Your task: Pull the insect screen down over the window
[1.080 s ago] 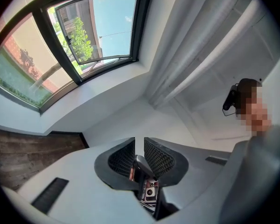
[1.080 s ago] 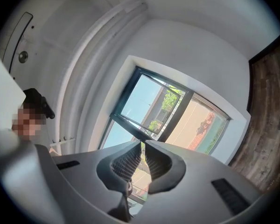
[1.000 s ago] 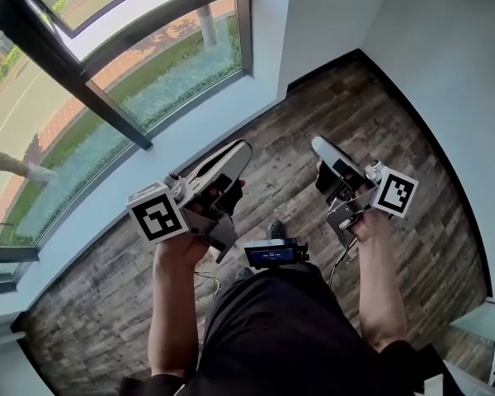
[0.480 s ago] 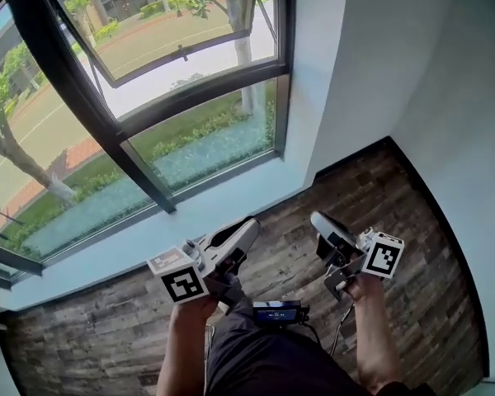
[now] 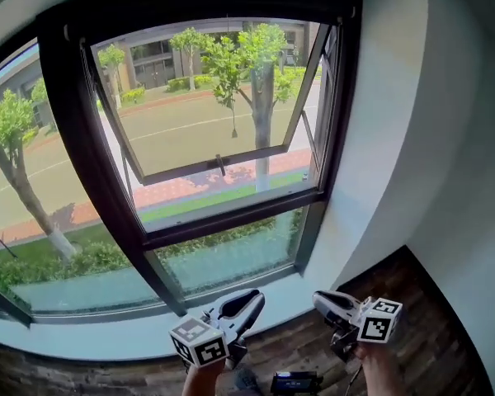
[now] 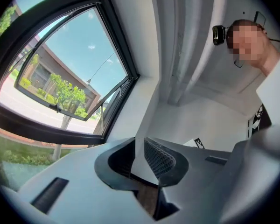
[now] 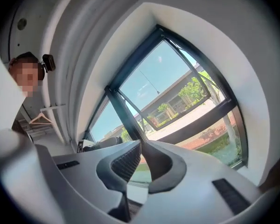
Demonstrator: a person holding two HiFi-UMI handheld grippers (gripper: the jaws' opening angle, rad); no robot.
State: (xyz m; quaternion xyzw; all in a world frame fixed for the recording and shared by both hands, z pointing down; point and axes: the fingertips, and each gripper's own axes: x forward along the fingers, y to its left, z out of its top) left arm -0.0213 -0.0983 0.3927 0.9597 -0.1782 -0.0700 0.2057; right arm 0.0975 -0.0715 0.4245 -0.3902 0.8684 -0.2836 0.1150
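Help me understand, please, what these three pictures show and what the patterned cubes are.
No robot: a person holds a two-jaw gripper in each hand. The head view, from a camera on the person's head, shows the left gripper and right gripper held low before a dark-framed window whose upper sash is tilted open. The patterned cubes belong to the grippers. The other two pictures come from cameras riding on each gripper, looking along its jaws. Both hold nothing: the left jaws stand slightly apart, the right tips meet. Nothing is drawn over the window.
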